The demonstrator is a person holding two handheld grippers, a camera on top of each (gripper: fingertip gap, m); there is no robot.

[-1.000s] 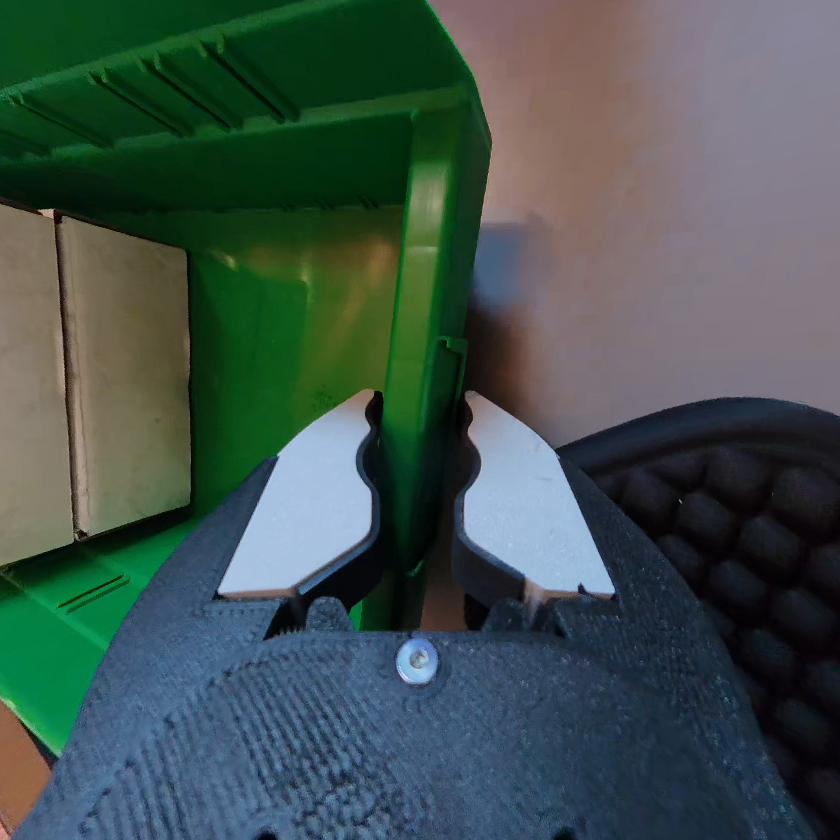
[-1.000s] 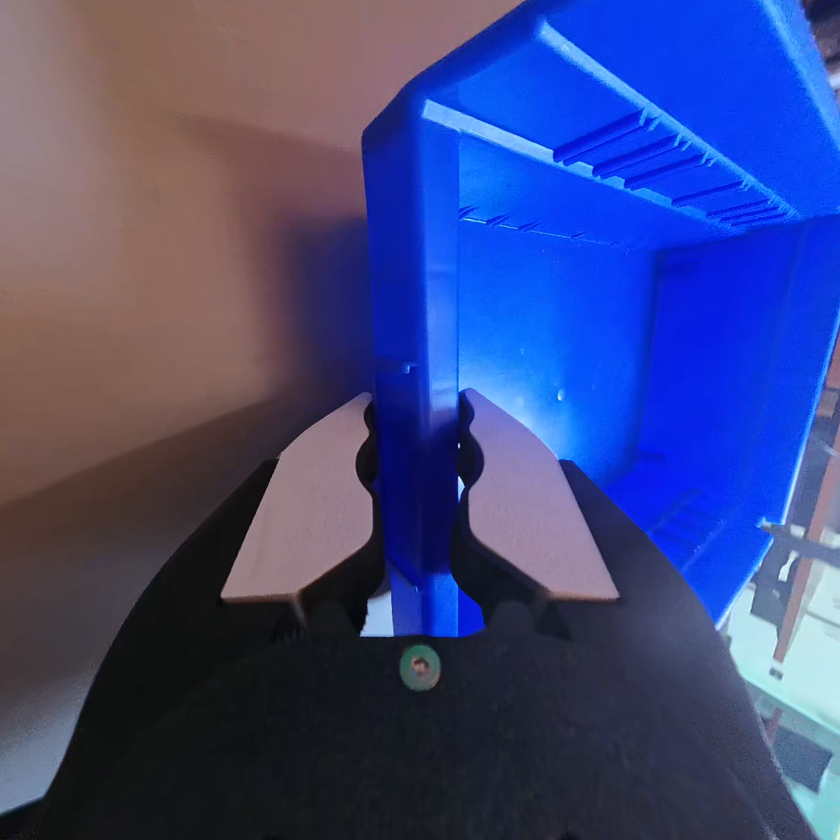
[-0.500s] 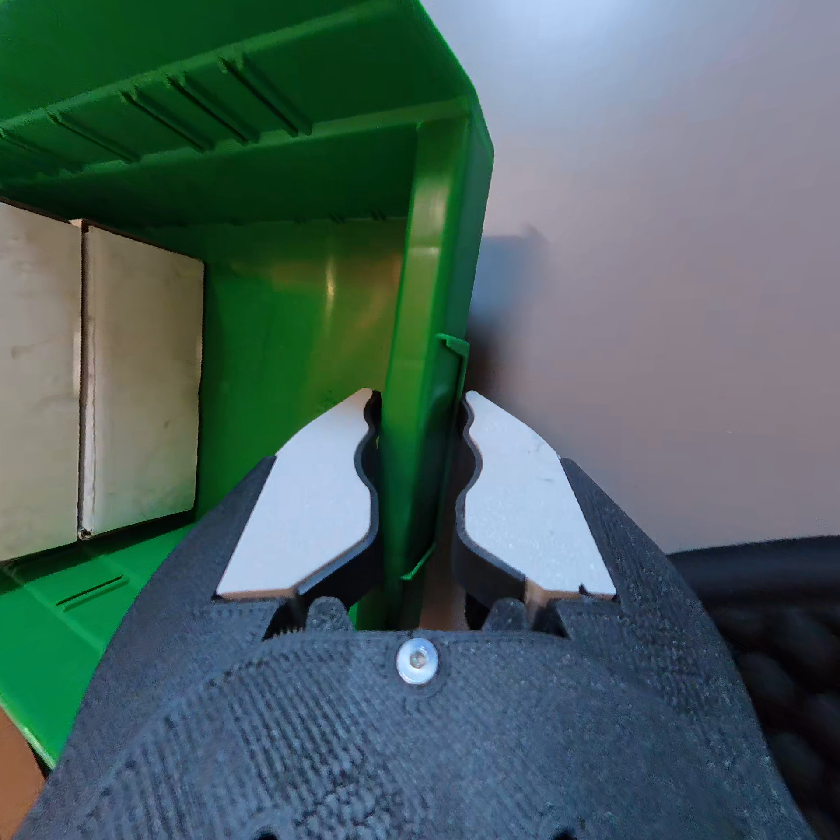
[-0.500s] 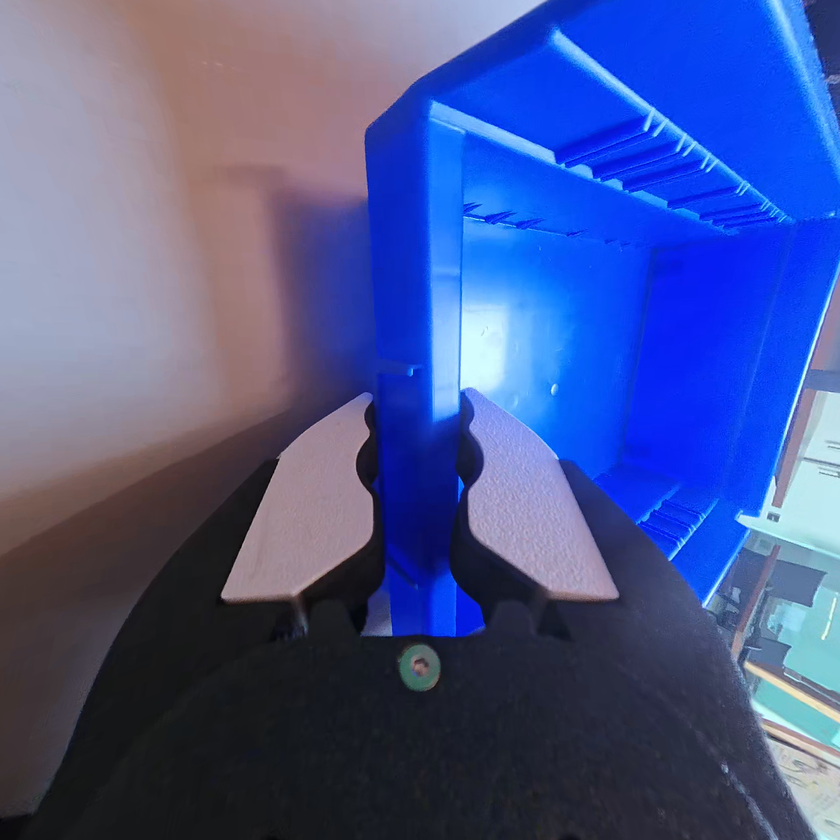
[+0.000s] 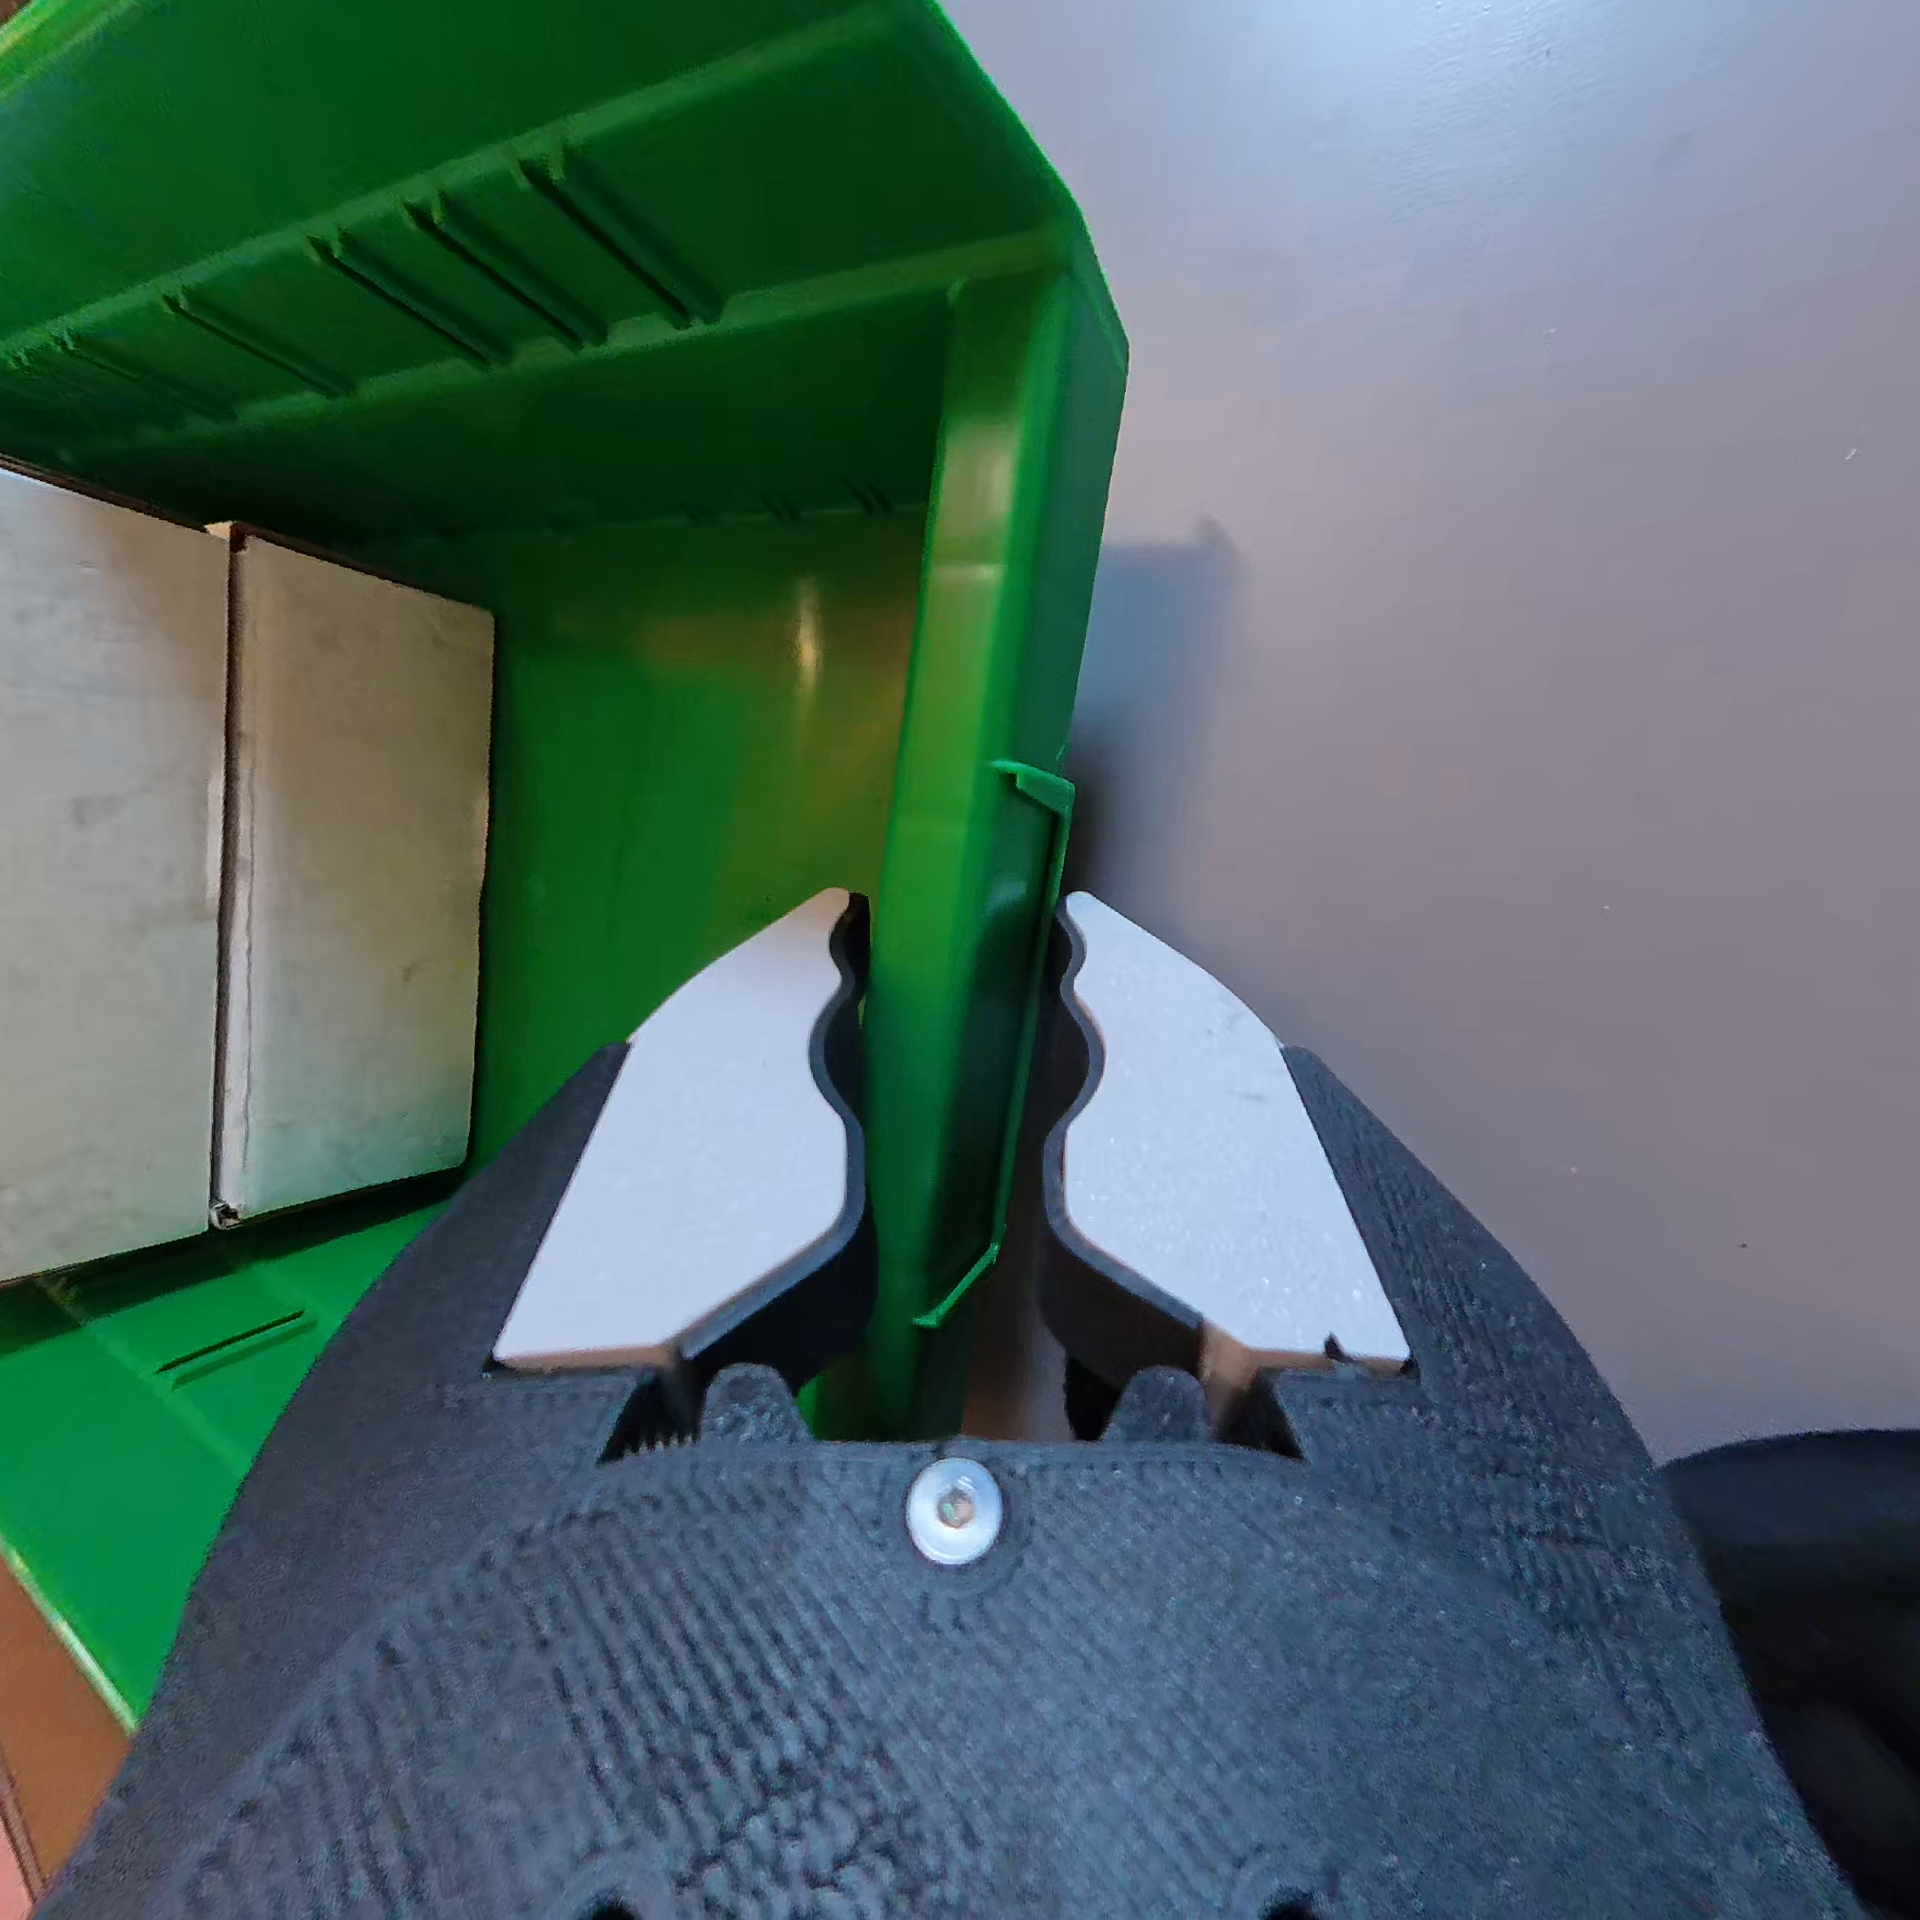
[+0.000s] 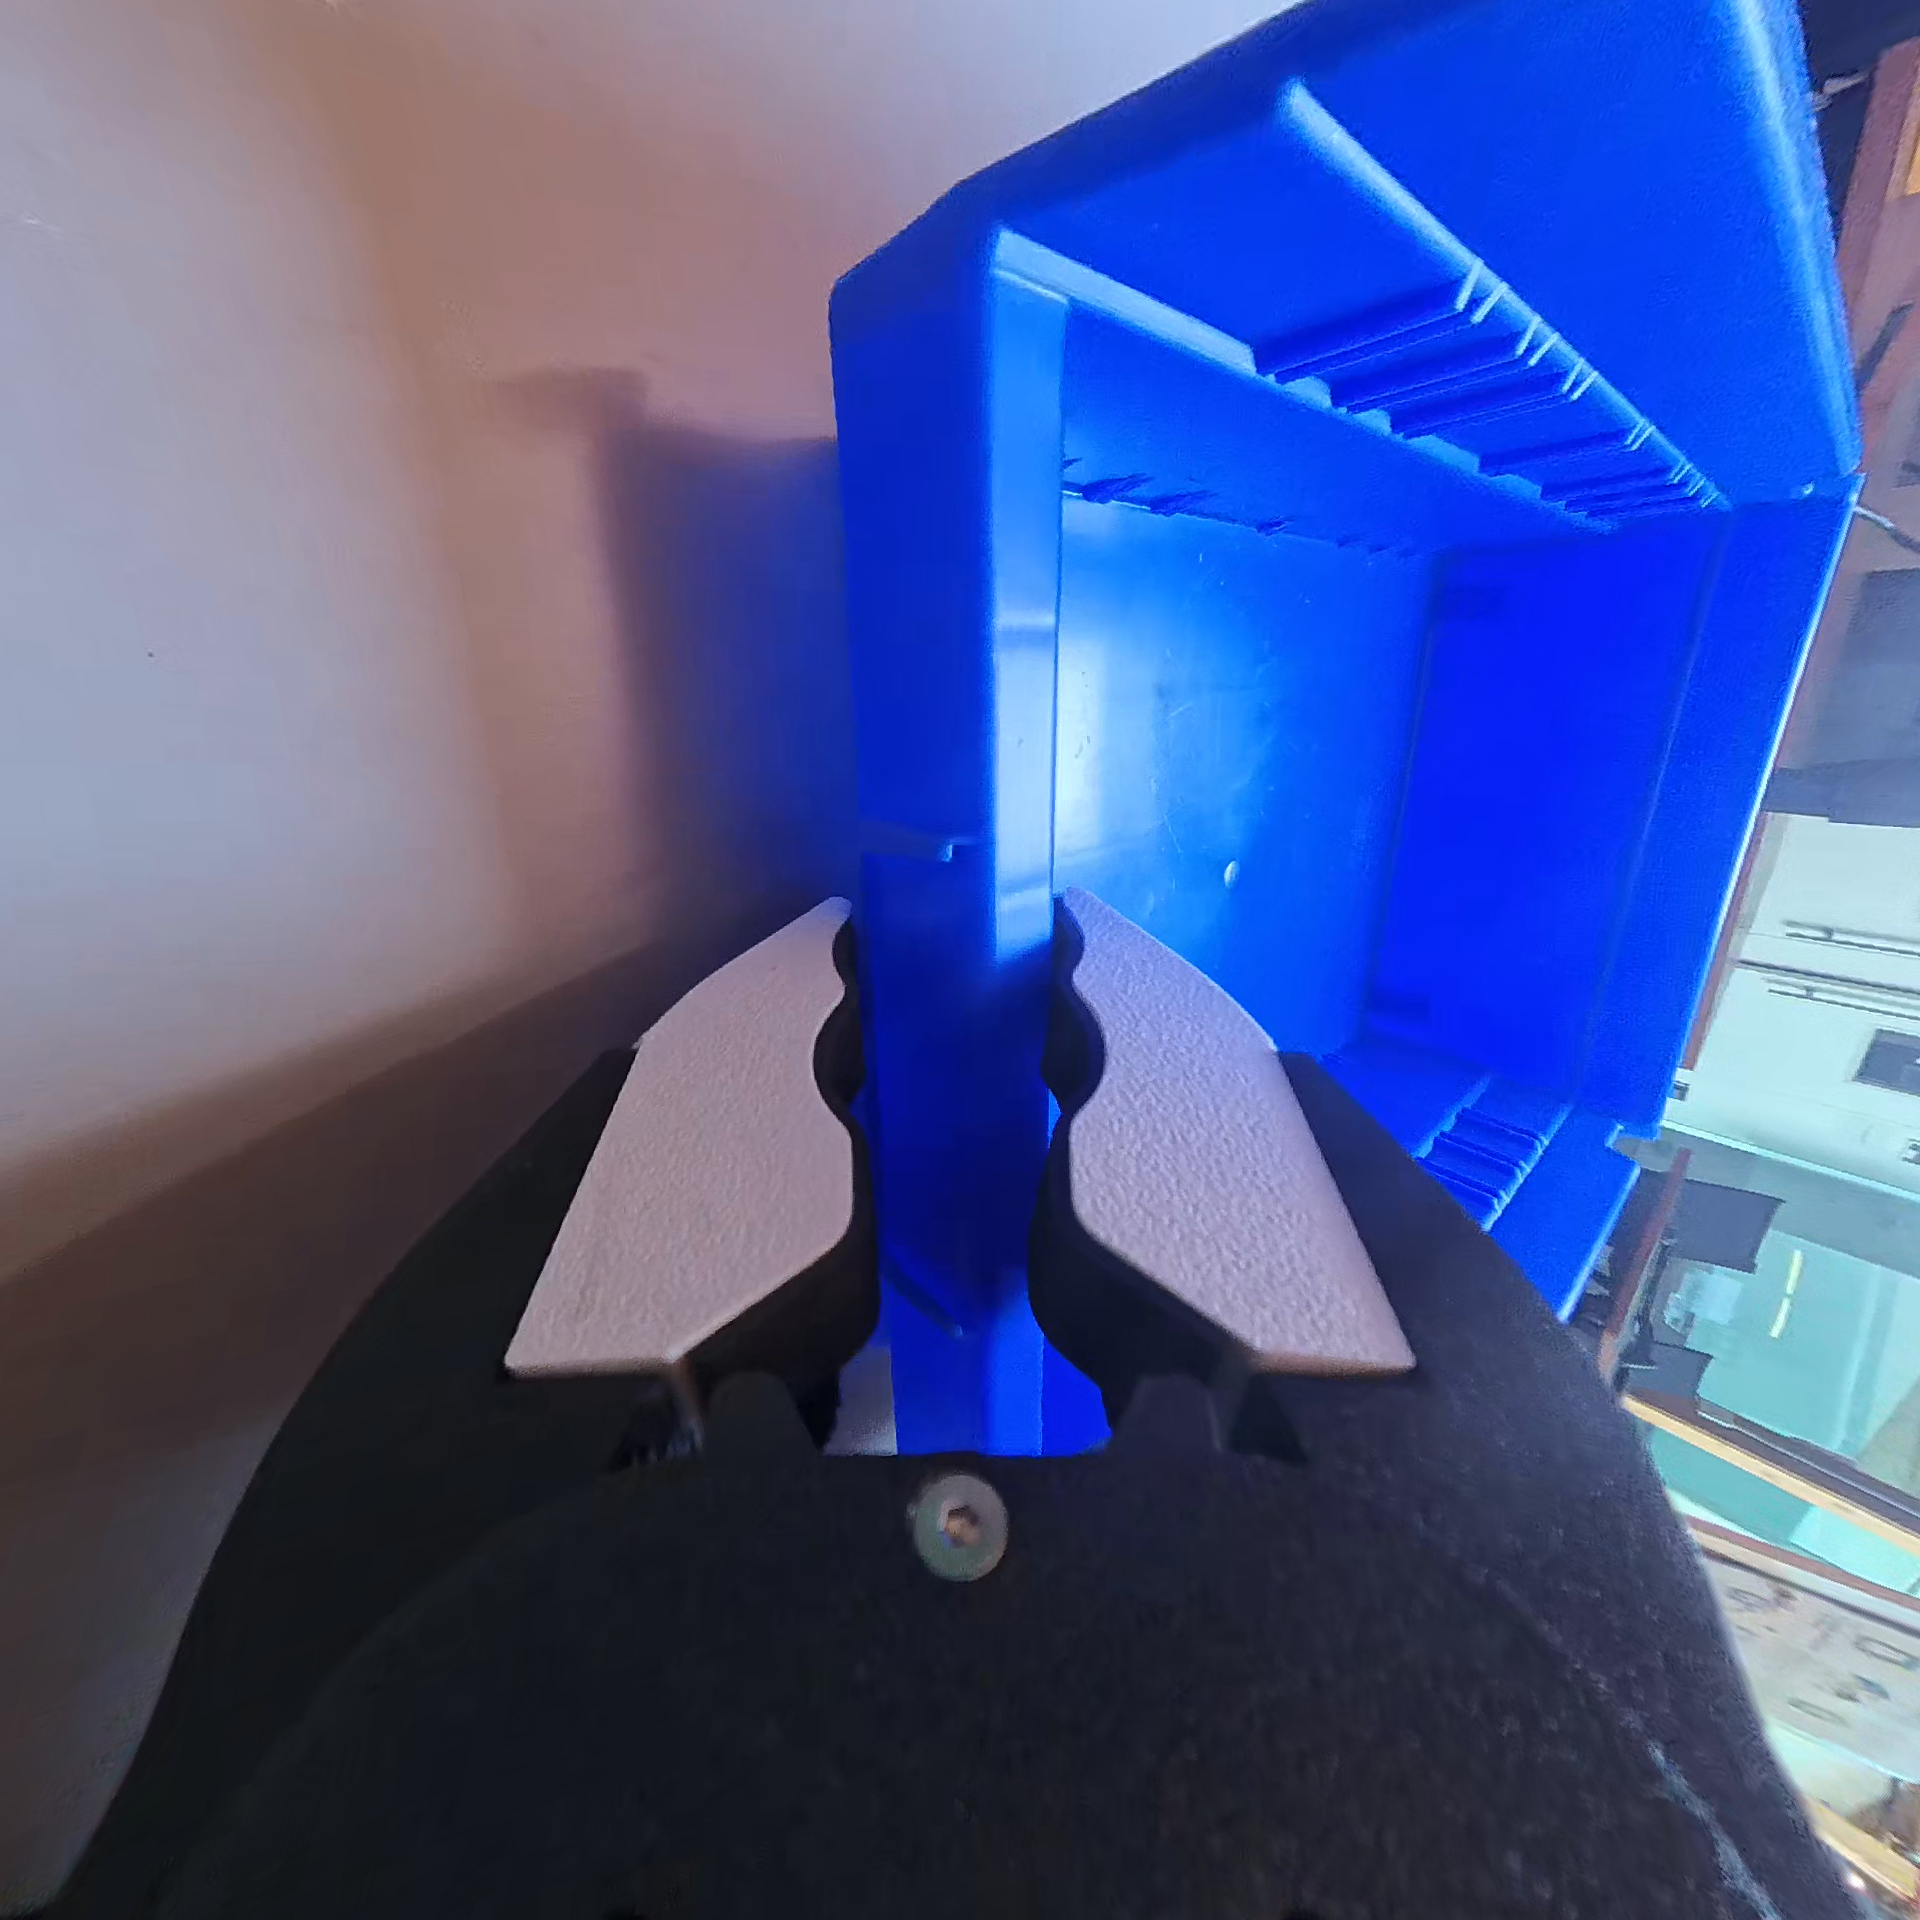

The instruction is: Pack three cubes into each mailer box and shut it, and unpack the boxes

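Note:
My left gripper (image 5: 956,914) is shut on the side wall of a green plastic bin (image 5: 997,582). Two shut white mailer boxes (image 5: 353,873) stand side by side inside the bin, left of the gripper. My right gripper (image 6: 951,914) is shut on the side wall of a blue plastic bin (image 6: 935,623). The blue bin's inside (image 6: 1247,748) holds nothing that I can see. No cubes show in either view.
A plain pale table surface (image 5: 1507,623) lies right of the green bin and also left of the blue bin (image 6: 312,623). A black padded object (image 5: 1808,1621) sits at the lower right. Room furniture (image 6: 1808,1039) shows beyond the blue bin. The tips of one gripper are about 40 cm away from the tips of the other.
Both bins stay gripped. The left view has shifted so the black padded object slid down and out to the lower right. The blue bin has swung, showing more of the room behind it.

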